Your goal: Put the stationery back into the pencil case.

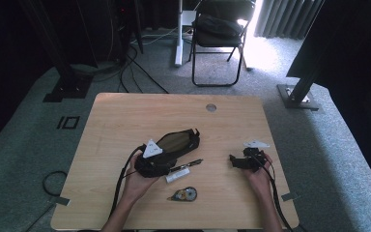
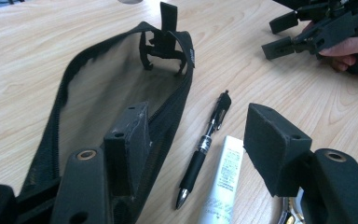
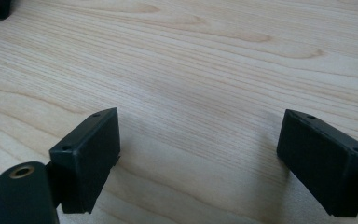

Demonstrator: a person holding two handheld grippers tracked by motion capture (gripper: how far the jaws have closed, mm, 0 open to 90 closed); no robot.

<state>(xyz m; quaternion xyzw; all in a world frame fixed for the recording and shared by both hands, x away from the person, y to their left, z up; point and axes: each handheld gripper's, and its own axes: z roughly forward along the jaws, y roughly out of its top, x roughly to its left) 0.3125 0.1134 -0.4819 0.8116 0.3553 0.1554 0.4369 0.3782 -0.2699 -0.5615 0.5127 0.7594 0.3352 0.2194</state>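
- Pouch (image 1: pixel 176 144): a black zip case lies unzipped near the middle of the table (image 1: pixel 125 116), its mouth gaping; in the left gripper view its interior (image 2: pixel 107 79) appears empty.
- Left gripper (image 2: pixel 200 154): jaws stand wide, released; one jaw sits inside the pouch mouth against the zip edge, the other outside it above the pen and tube. Nothing is pinched between the pads.
- Pen (image 2: pixel 205 144): lies on the table just beside the pouch, parallel to its zip edge, not yet packed.
- Tube (image 2: pixel 223 186): a white tube lies just beside the pen, on the side away from the pouch, also unpacked.
- Tape roller (image 1: pixel 183 195): rests nearer the person than the pouch, apart from it.
- Right gripper (image 3: pixel 200 158): well to the right of the pouch, jaws spread and empty above bare wood.
- Progress, as judged: the pouch is opened; filling seems not begun, and three items remain outside.
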